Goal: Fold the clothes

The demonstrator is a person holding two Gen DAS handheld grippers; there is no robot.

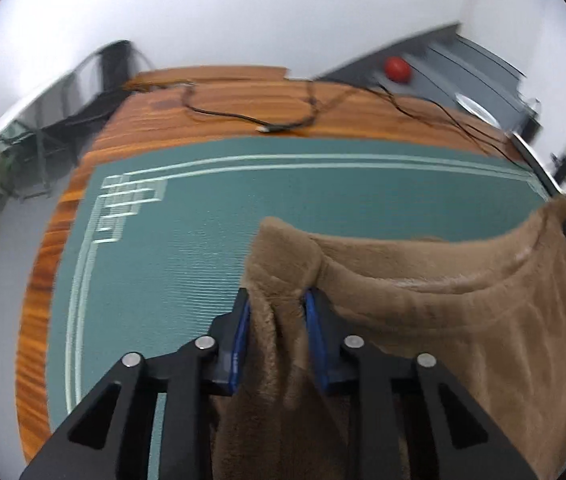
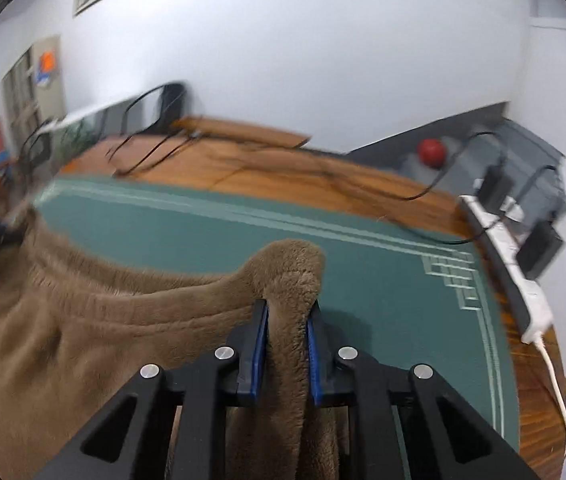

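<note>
Brown fleece garment [image 1: 423, 320] is hanging stretched above the green mat [image 1: 187, 248] on the surface, its waistband corners pinched by the left tool [image 1: 277, 308] and right tool [image 2: 287, 316], which should be keeping even tension and level height.

Both views are evenly and brightly lit by soft, diffuse room light, and the white wall [image 1: 243, 20] is nearly washed out. Shadows are faint. Strong fisheye distortion bends the tabletop [image 1: 223, 96] edges and the green mat [image 2: 203, 232] border into curves, and a dark lens rim frames each picture. Motion blur smears the far clutter, the cables [image 1: 243, 114] and the picture edges. The brown fleece [image 2: 291, 272] pile nearby stays fairly sharp.
</note>
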